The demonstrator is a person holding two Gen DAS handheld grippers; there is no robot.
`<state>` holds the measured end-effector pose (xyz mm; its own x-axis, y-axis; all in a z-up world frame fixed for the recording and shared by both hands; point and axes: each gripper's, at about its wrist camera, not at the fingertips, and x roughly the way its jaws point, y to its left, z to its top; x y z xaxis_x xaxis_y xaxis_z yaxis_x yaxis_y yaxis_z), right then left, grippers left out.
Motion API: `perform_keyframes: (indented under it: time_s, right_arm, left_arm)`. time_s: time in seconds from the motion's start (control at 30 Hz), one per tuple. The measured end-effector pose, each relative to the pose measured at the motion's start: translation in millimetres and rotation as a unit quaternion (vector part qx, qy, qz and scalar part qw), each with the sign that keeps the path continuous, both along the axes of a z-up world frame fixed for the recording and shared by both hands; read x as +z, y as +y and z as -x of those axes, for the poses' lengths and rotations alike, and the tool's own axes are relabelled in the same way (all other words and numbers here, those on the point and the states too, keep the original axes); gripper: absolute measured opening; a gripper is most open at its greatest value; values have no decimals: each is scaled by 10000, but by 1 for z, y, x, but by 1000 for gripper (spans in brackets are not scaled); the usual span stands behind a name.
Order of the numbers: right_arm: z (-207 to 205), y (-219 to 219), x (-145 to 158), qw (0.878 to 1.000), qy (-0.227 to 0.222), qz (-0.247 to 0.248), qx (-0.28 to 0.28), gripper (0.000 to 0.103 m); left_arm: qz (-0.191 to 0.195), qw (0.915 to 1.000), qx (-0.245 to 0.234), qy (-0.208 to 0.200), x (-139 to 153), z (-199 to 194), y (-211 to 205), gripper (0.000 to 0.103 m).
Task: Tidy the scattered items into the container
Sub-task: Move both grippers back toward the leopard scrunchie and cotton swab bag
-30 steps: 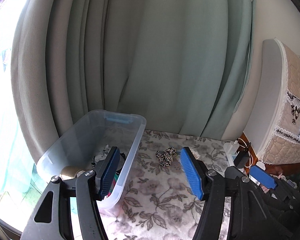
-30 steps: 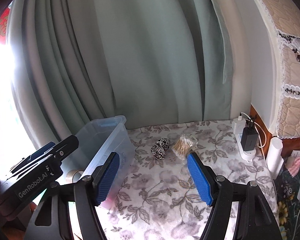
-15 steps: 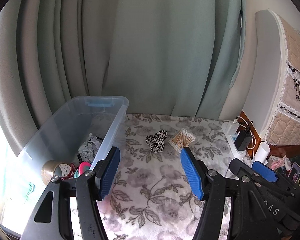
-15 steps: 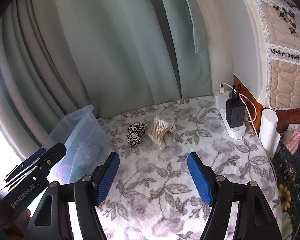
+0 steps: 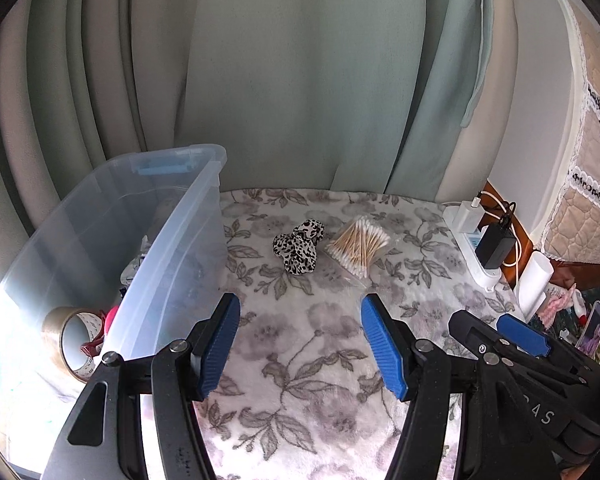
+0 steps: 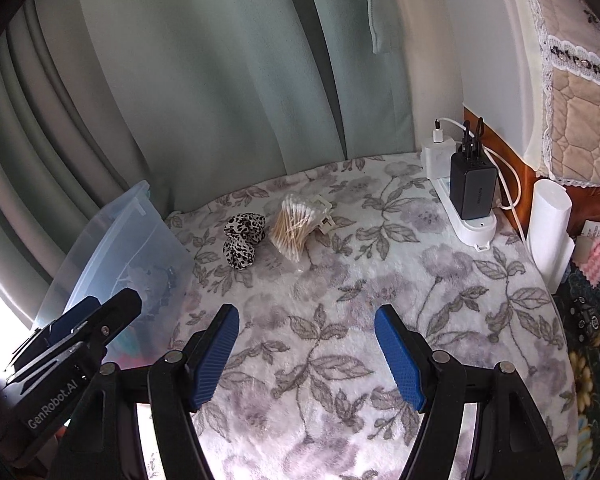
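A leopard-print scrunchie (image 5: 299, 247) (image 6: 242, 239) and a clear bag of cotton swabs (image 5: 358, 245) (image 6: 294, 225) lie side by side on the flowered cloth (image 5: 312, 344), near the curtain. A clear plastic bin (image 5: 148, 240) (image 6: 116, 248) stands at the left with a tape roll (image 5: 69, 340) and several small items inside. My left gripper (image 5: 300, 344) hangs open over the cloth, short of the scrunchie, nothing between its blue pads. My right gripper (image 6: 306, 354) is open too, over bare cloth nearer than the swabs.
A white power strip (image 6: 462, 216) with a black charger (image 6: 471, 190) and cables lies at the right edge, beside a white cylinder (image 6: 548, 228). Green curtains (image 5: 300, 80) close off the back. A quilted cover (image 6: 572, 120) hangs at the far right.
Both grippers have sunk and tilted down toward the cloth, moving forward. The scrunchie and swabs now sit nearer in both views. The jaws kept the same gap.
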<state>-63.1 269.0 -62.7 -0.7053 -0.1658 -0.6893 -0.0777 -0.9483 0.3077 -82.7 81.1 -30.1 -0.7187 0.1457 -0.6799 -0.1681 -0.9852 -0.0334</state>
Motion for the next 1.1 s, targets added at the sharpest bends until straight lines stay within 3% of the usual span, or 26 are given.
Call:
perform_keyframes:
  time_s: [0.4, 1.1]
  right_arm:
    - [16, 12, -21, 9993, -267, -76, -233, 74]
    - [90, 9, -61, 9983, -547, -172, -81, 74]
  left_arm:
    - [-70, 9995, -211, -231, -29, 31, 17, 64]
    - [-161, 9986, 32, -504, -85, 115, 19, 64]
